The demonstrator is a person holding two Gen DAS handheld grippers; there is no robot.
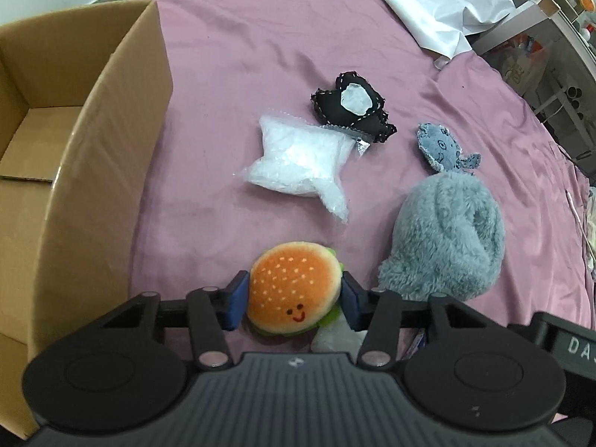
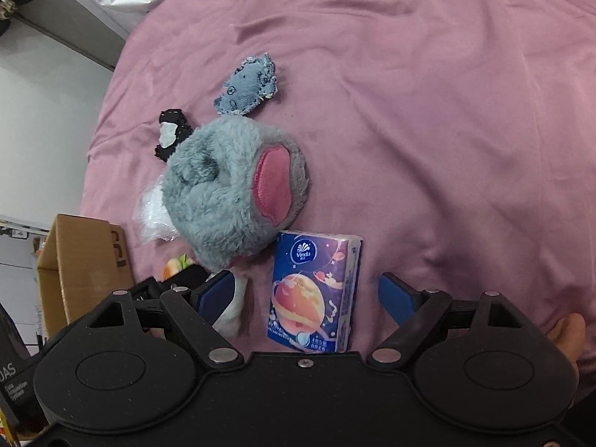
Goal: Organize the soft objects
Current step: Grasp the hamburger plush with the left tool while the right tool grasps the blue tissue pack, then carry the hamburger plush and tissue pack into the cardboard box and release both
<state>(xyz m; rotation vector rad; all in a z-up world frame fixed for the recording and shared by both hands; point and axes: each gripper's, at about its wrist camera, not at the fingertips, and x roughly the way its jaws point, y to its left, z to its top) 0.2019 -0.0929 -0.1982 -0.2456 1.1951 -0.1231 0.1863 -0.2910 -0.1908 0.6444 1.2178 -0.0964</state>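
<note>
Left gripper (image 1: 294,298) clenched on burger plush (image 1: 294,290), right gripper (image 2: 305,298) released astride tissue pack (image 2: 316,290); cardboard box (image 1: 93,186) beside looks empty.

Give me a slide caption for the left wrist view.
Left hand-held gripper closes on a burger plush beside an open cardboard box.

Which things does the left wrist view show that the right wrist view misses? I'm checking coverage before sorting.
Only the left wrist view shows the burger plush's face between the left tongs, and the inside of the cardboard box.

Only the right wrist view shows the tissue pack between the open right tongs.

Both show the grey fluffy plush, blue denim toy, black stitched toy, clear plastic bag and pink bedsheet.
</note>
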